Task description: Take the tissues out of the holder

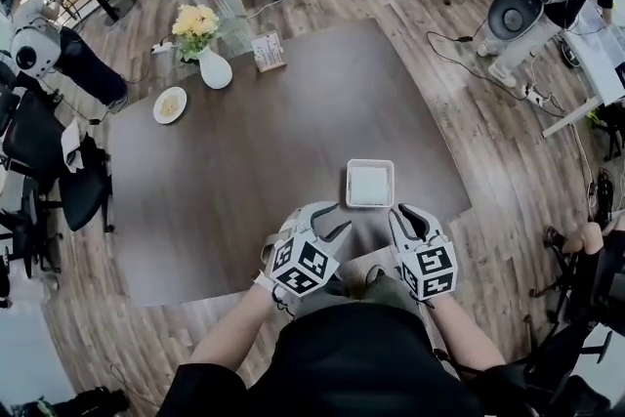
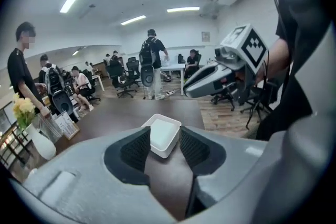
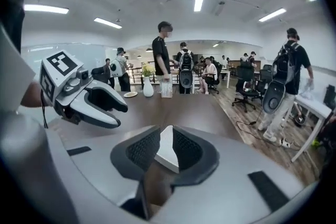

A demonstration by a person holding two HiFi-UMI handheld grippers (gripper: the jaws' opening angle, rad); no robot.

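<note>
Far left on the dark table [image 1: 244, 210] sit a small plate [image 1: 170, 104] and a white vase of yellow flowers [image 1: 212, 66], with a card stand [image 1: 268, 52] beyond them. Your left gripper [image 1: 337, 218] hovers near the table's front edge, jaws well apart and holding nothing. The white square tissue holder [image 1: 350, 183] stands just ahead, tissues [image 1: 371, 185] inside. Your right gripper [image 1: 406, 213] hangs just beside the holder's near right corner, jaws narrowly parted, empty.

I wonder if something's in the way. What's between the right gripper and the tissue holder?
Only bare table lies between the right gripper and the tissue holder; the head view shows it.
</note>
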